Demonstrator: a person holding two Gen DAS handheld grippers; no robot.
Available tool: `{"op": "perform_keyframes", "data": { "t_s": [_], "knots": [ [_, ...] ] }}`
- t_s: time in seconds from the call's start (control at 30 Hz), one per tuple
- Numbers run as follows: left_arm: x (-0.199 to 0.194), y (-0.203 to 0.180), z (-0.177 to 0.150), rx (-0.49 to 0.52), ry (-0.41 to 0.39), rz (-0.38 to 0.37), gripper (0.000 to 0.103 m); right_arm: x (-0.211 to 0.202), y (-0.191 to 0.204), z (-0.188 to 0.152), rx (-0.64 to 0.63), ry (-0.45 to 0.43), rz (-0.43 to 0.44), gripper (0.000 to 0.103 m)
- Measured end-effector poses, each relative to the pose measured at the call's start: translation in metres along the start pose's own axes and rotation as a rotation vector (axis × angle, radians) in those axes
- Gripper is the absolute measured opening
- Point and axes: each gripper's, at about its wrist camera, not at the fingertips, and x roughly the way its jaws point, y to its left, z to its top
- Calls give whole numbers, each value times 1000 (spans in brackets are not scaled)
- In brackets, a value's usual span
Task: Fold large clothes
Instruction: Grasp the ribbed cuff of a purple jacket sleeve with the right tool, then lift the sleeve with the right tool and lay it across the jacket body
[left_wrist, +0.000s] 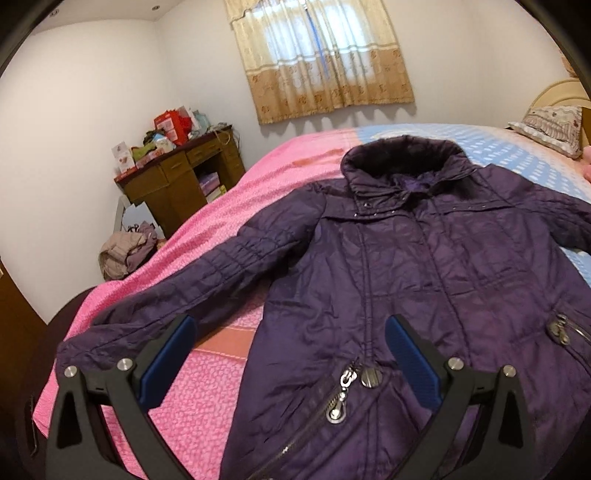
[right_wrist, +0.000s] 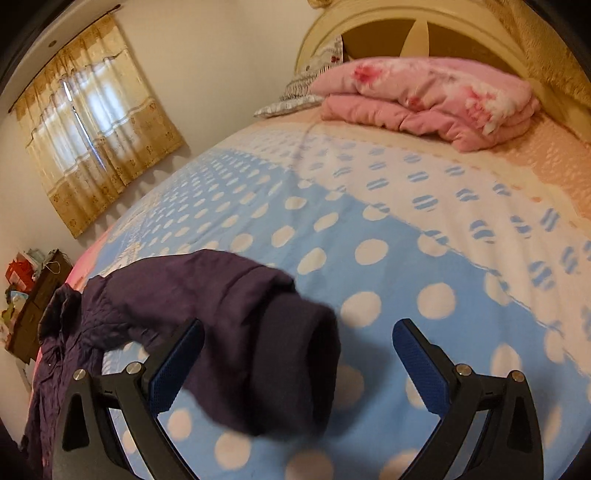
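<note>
A bed (left_wrist: 221, 236) covered in a pink sheet (left_wrist: 207, 398) and a blue polka-dot sheet (right_wrist: 369, 236) fills a bedroom with tan curtains (left_wrist: 325, 62) drawn over the window. A folded pink quilt (right_wrist: 432, 99) and a pillow (left_wrist: 550, 125) lie by the cream headboard (right_wrist: 373, 18). A cluttered wooden desk (left_wrist: 177, 177) stands against the far wall, a heap of clothes (left_wrist: 125, 251) just beside it.

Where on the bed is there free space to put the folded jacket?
Free: the blue dotted sheet between the jacket cuff and the pink quilt; also the pink sheet left of the sleeve. Crowded: the headboard end, holding quilt and pillow.
</note>
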Motion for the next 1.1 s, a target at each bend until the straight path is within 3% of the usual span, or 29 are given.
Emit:
{"op": "perform_keyframes", "data": {
  "t_s": [0.1,0.13,0.17,0.23,0.37,0.6,0.8,0.93,1.1],
  "knots": [
    [13,-3,-1,13,22,21,103,21,0,0,11,60,54,101],
    [17,-4,-1,15,30,27,103,25,2,-2,2,76,69,96],
    [21,-5,-2,11,42,29,103,28,6,-4,-12,88,81,77],
    [25,-3,-3,-3,58,23,103,29,12,-3,-27,111,116,50],
    [21,-1,-5,-15,54,13,103,19,19,7,-42,115,160,34],
    [4,13,-2,-52,16,-13,103,-45,76,58,-121,4,229,32],
    [-3,26,-2,-97,5,-51,103,-117,189,100,-306,-91,329,32],
    [-5,37,-5,-125,3,-75,103,-150,272,99,-470,-120,363,31],
    [-3,53,-8,-160,8,-84,103,-176,380,71,-684,-128,423,31]
  ]
}}
